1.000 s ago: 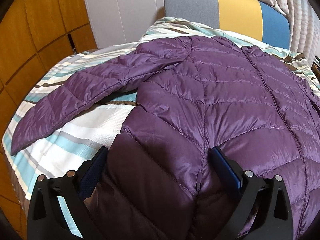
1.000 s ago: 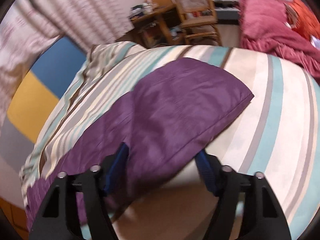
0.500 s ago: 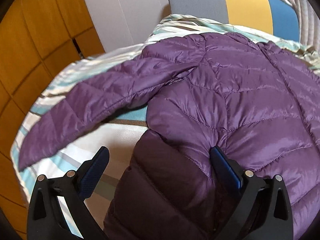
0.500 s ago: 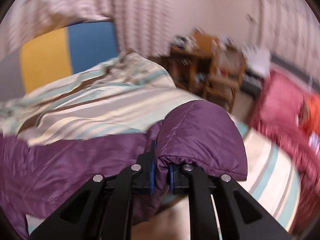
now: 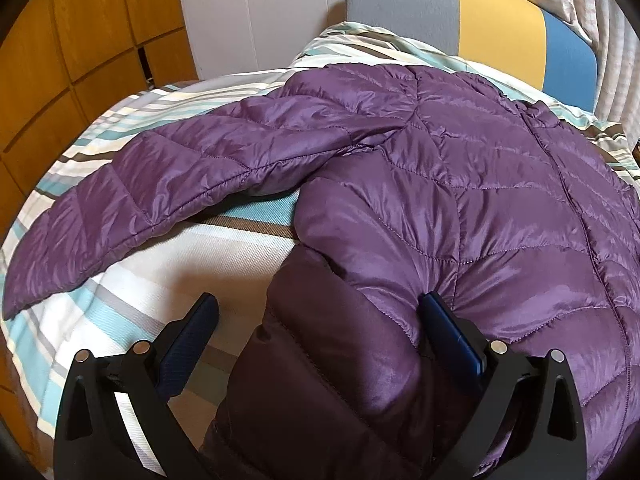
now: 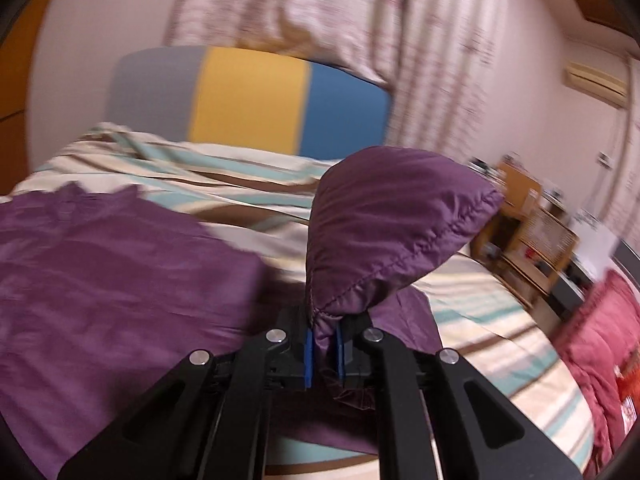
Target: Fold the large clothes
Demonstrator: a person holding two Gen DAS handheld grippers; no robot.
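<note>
Left gripper (image 5: 320, 320) low over near bed edge, jaws spread wide, straddling lower side hem of purple jacket (image 5: 460, 200), not clamping it. Bare striped bedspread (image 5: 224, 260) between left finger and spread sleeve (image 5: 160, 184); wooden cabinets (image 5: 80, 40) close along left side. Right gripper (image 6: 324, 344) raised, pads pinched tight on other sleeve's cuff (image 6: 384, 224), cuff bulging up above fingers. Jacket lies flat on bed, long axis running toward tricolour headboard (image 5: 472, 12), collar at far end. Right view blurred; open bedspread right, desk (image 6: 520, 216) beyond.
</note>
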